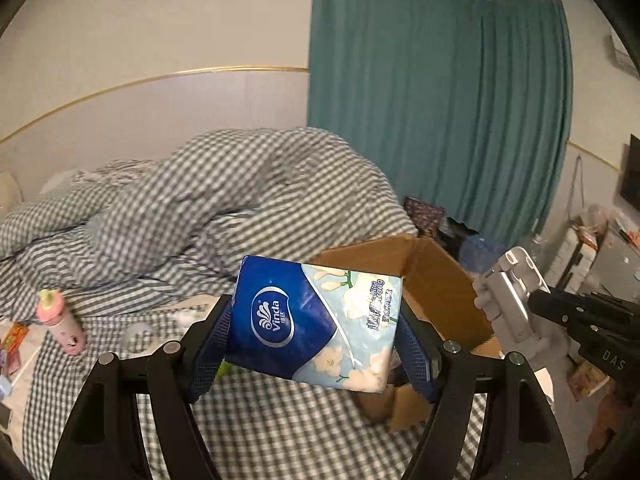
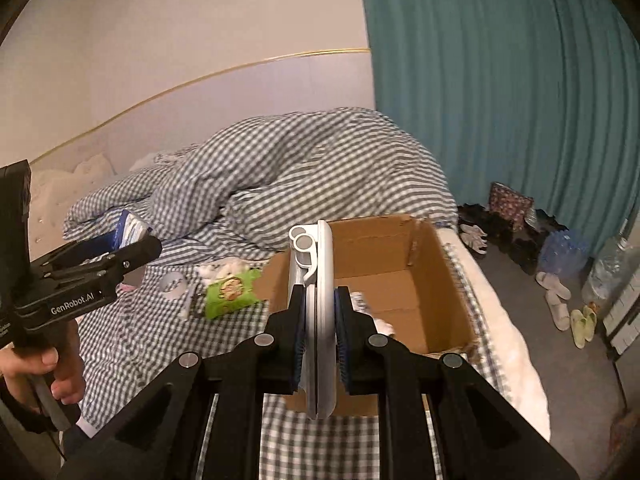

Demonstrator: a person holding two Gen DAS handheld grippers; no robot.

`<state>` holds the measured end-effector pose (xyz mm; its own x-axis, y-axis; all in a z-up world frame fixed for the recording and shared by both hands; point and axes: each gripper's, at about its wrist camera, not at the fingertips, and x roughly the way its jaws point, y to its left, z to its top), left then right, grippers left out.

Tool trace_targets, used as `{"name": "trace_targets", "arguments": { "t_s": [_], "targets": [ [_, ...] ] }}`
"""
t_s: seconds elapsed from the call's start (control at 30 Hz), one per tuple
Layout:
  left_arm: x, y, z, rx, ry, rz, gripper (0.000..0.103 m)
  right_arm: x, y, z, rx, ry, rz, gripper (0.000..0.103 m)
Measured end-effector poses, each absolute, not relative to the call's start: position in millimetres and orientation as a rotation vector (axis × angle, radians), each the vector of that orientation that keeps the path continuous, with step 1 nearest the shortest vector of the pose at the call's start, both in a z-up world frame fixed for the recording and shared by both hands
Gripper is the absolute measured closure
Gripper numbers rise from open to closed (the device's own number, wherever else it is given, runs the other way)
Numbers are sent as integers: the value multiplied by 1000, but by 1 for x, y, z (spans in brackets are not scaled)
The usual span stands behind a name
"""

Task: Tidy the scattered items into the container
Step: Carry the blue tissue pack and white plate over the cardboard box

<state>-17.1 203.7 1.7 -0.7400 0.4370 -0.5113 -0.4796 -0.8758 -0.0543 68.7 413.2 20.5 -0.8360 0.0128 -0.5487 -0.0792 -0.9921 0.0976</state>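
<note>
Two hand-held grippers hover above a bed covered with a grey and white checked sheet (image 1: 260,420).

The left gripper (image 1: 316,332) is clamped on a pack of tissues (image 1: 316,320). The pack is blue with a flower print. It sits tilted between the two blue pads, which press on its left and right ends, so the jaws stand wide apart around it. The pack is lifted off the bed, just in front of the near left corner of an open cardboard box (image 1: 440,280).

The right gripper (image 2: 320,332) is closed tight on a flat white plastic object (image 2: 320,280). What the object is cannot be told. It stands on edge between the pads, with its upper end reaching well past the fingertips and its lower end sticking out below them. It is held over the near left edge of the same box (image 2: 400,252), which rests at the right side of the bed with its flaps open.

A hand (image 2: 36,372) grips the handle of the left gripper at the far left of the right wrist view.

On the sheet to the left of the box lie a green snack packet (image 2: 230,292), a roll of clear tape (image 2: 172,284) and a pink bottle (image 1: 62,320). A rumpled checked duvet (image 1: 220,200) is heaped at the far side of the bed. A teal curtain (image 1: 440,100) hangs behind, and slippers (image 2: 558,296) lie on the floor at the right.
</note>
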Motion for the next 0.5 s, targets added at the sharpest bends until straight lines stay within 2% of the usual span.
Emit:
{"name": "trace_targets", "arguments": {
  "t_s": [0.5],
  "targets": [
    [-47,317,-34,-765,214,2396,26,45,483,-4,-914,255,2859,90]
  ]
}}
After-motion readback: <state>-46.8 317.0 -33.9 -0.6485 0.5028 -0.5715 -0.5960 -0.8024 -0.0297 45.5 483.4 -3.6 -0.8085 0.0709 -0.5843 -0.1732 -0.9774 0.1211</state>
